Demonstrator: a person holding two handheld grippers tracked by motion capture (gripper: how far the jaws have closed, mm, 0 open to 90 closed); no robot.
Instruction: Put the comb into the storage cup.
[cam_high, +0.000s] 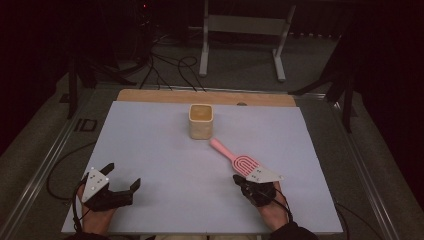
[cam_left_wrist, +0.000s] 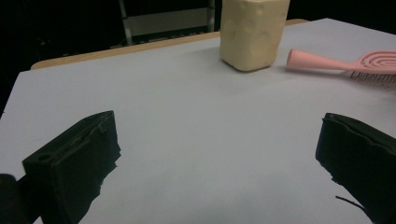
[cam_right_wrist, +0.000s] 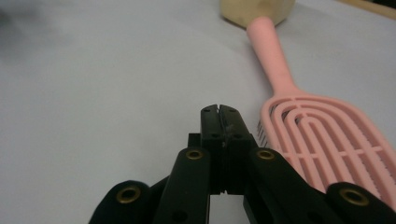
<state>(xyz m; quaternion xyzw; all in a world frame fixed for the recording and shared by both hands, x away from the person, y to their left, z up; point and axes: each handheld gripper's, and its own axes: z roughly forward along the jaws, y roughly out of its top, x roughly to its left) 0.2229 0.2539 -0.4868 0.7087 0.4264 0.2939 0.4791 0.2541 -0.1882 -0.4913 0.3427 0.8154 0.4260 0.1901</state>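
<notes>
Layout at the bench, seen from above. A pink plastic hairbrush with a slotted oval head and a straight round handle (cam_high: 235, 156) lies flat on the white sheet that covers the bench (cam_high: 150, 145), in the right half and toward the near edge. Its long axis runs on a diagonal: the handle end points to the far edge and slightly left, stopping just short of a cream-coloured, square-sided open cup (cam_high: 201, 121) that stands upright near the middle of the far half; the head end points to the near right corner.

The right gripper (cam_high: 245, 179) sits at the head end of the brush, far nearer to it than the other hand. In the right gripper view its fingers (cam_right_wrist: 219, 122) are pressed together with no gap and nothing between them; the brush head (cam_right_wrist: 322, 140) lies just beside them on their right, apparently not clamped, and the handle stretches away ahead. Whether the closed tips touch the head's edge cannot be told.

The left gripper (cam_high: 122, 176) rests near the near left corner, well apart from brush and cup, its fingers (cam_left_wrist: 77, 154) spread wide and empty.

Judgement: the coming move turns on this offset, since the fingers must part and shift sideways toward the brush before any grasp across its axis.
</notes>
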